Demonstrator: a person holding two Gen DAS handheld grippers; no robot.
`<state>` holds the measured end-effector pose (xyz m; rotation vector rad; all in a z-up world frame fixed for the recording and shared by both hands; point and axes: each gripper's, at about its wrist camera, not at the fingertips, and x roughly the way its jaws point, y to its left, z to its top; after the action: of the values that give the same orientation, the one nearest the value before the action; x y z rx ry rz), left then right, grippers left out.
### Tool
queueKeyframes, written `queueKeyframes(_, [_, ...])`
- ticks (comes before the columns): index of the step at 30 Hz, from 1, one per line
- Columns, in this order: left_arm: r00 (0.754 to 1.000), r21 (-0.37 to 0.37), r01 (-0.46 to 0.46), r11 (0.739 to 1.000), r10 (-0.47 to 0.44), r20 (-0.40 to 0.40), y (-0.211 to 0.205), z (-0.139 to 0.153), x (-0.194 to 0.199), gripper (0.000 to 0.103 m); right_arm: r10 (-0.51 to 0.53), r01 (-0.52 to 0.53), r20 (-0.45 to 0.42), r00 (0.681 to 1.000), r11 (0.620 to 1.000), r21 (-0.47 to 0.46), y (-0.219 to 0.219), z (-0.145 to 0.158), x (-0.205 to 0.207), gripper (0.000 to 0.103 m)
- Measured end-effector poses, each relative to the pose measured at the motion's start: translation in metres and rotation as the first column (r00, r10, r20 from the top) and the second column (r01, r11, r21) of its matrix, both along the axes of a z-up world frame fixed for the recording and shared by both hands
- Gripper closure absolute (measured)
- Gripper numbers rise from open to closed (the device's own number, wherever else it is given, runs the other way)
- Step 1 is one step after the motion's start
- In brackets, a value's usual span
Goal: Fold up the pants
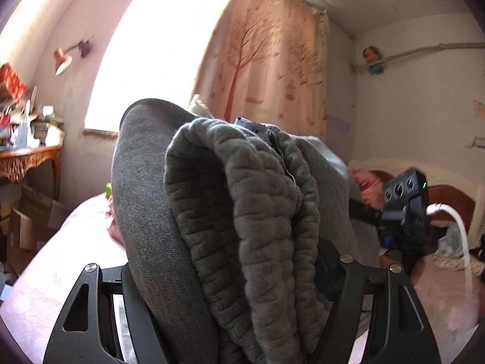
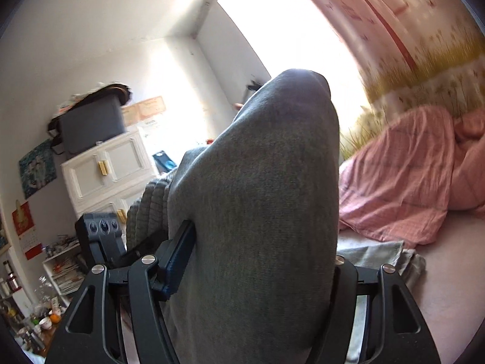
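Note:
The grey pants fill the middle of both views, lifted above the bed. In the left wrist view my left gripper is shut on a thick bunch of the ribbed waistband, which hides the fingertips. In the right wrist view my right gripper is shut on smooth grey pants fabric; a blue pad presses its left side. The right gripper shows at the right of the left wrist view, and the left gripper at the left of the right wrist view.
A bed with a pale pink sheet lies below. A pink quilt is heaped at its far side. A cluttered wooden desk and cardboard boxes stand left. A white cabinet stands by the wall.

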<state>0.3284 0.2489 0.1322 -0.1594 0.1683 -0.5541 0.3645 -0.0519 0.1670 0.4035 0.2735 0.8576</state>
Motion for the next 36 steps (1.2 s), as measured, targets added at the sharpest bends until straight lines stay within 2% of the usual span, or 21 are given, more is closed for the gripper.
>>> queueKeyframes(2, [0.998,-0.024,-0.024,0.999,0.022,-0.064,0.013,-0.042,0.038,0.031,-0.012,0.011,-0.034,0.999,0.999,-0.039,0.016,-0.032,0.035,0.036])
queueKeyframes(3, [0.988,-0.014,-0.060,0.998,0.057,-0.144,0.018,-0.069,0.065,0.024,-0.017,0.014,-0.057,0.998,0.999,-0.048,0.018,-0.049,0.046,0.036])
queueKeyframes(4, [0.958,0.036,-0.107,0.994,0.113,-0.264,0.017,-0.095,0.095,0.020,-0.034,0.027,-0.116,0.993,0.998,-0.065,0.024,-0.074,0.063,0.035])
queueKeyframes(5, [0.900,0.102,-0.142,0.985,0.171,-0.401,0.015,-0.125,0.126,0.016,-0.065,0.042,-0.220,0.973,0.993,-0.108,0.031,-0.105,0.085,0.034])
queueKeyframes(6, [0.843,0.081,-0.157,0.984,0.177,-0.509,0.021,-0.152,0.147,0.013,-0.100,0.047,-0.335,0.937,0.986,-0.163,0.037,-0.133,0.106,0.034])
queueKeyframes(7, [0.836,-0.052,-0.163,0.985,0.110,-0.538,0.037,-0.160,0.153,0.011,-0.187,0.096,-0.428,0.884,0.970,-0.224,0.038,-0.164,0.126,0.034])
queueKeyframes(8, [0.827,-0.128,-0.142,0.981,0.047,-0.560,0.047,-0.158,0.156,0.008,-0.227,0.161,-0.432,0.873,0.970,-0.184,0.029,-0.179,0.131,0.034])
queueKeyframes(9, [0.827,-0.130,-0.134,0.982,0.038,-0.561,0.049,-0.154,0.155,0.003,-0.169,0.161,-0.481,0.861,0.985,-0.059,0.015,-0.189,0.135,0.031])
queueKeyframes(10, [0.839,-0.081,-0.160,0.984,0.092,-0.536,0.045,-0.151,0.150,0.000,-0.139,0.157,-0.503,0.853,0.988,-0.007,0.010,-0.189,0.136,0.030])
queueKeyframes(11, [0.853,-0.026,-0.190,0.981,0.152,-0.500,0.039,-0.150,0.144,0.000,-0.138,0.163,-0.509,0.849,0.987,0.005,0.007,-0.186,0.135,0.028])
queueKeyframes(13, [0.865,0.019,-0.210,0.977,0.195,-0.461,0.031,-0.147,0.141,0.000,-0.199,0.194,-0.483,0.853,0.979,-0.059,0.010,-0.182,0.133,0.023])
queueKeyframes(15, [0.860,0.024,-0.226,0.974,0.211,-0.464,0.032,-0.147,0.142,0.000,-0.231,0.208,-0.455,0.860,0.973,-0.101,0.016,-0.183,0.132,0.022])
queueKeyframes(21, [0.859,0.053,-0.250,0.967,0.247,-0.448,0.030,-0.145,0.138,0.000,-0.251,0.222,-0.455,0.855,0.968,-0.117,0.020,-0.178,0.133,0.020])
queueKeyframes(26, [0.854,0.018,-0.252,0.968,0.231,-0.466,0.034,-0.146,0.139,0.000,-0.249,0.223,-0.459,0.853,0.969,-0.111,0.014,-0.179,0.123,0.019])
queueKeyframes(29, [0.857,0.072,-0.270,0.960,0.274,-0.437,0.027,-0.138,0.133,0.000,-0.263,0.225,-0.453,0.851,0.965,-0.137,0.014,-0.176,0.121,0.019])
queueKeyframes(32, [0.859,0.206,-0.332,0.921,0.385,-0.337,0.010,-0.120,0.120,0.000,-0.340,0.279,-0.388,0.856,0.938,-0.206,0.017,-0.164,0.112,0.018])
queueKeyframes(34, [0.866,0.291,-0.380,0.878,0.448,-0.221,-0.003,-0.108,0.105,0.000,-0.443,0.362,-0.298,0.846,0.886,-0.288,0.020,-0.151,0.100,0.018])
queueKeyframes(36, [0.853,0.344,-0.441,0.829,0.506,-0.125,-0.011,-0.099,0.090,0.000,-0.522,0.440,-0.221,0.824,0.835,-0.332,0.020,-0.137,0.087,0.018])
